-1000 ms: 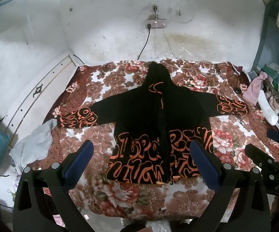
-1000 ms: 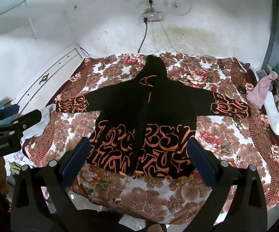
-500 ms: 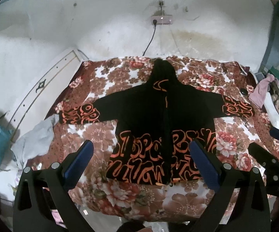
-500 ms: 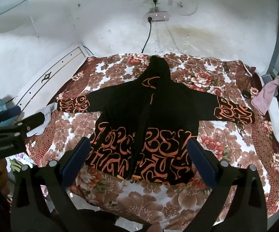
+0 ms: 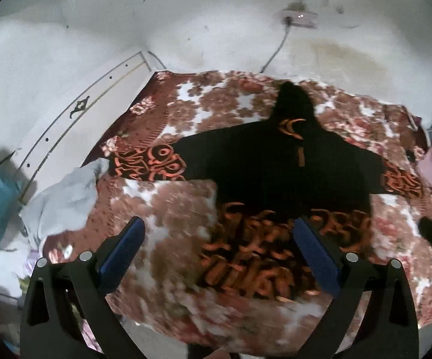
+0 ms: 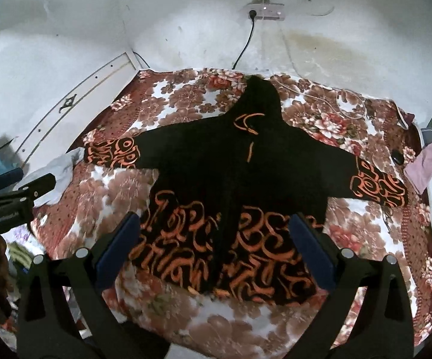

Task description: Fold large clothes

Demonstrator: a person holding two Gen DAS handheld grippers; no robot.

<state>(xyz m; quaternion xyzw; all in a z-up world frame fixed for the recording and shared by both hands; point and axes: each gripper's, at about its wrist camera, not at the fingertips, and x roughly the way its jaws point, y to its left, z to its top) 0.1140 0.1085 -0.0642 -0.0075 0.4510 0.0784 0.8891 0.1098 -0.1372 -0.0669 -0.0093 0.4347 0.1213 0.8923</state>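
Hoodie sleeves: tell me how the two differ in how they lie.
In the right wrist view, the left sleeve ends beside a white cloth at the bed edge; the right sleeve ends on bare floral blanket, and angles nearer. Both lie flat, spread out, black with orange-lettered cuffs.

White stained wall w/ socket strip, floral bed, white headboard.
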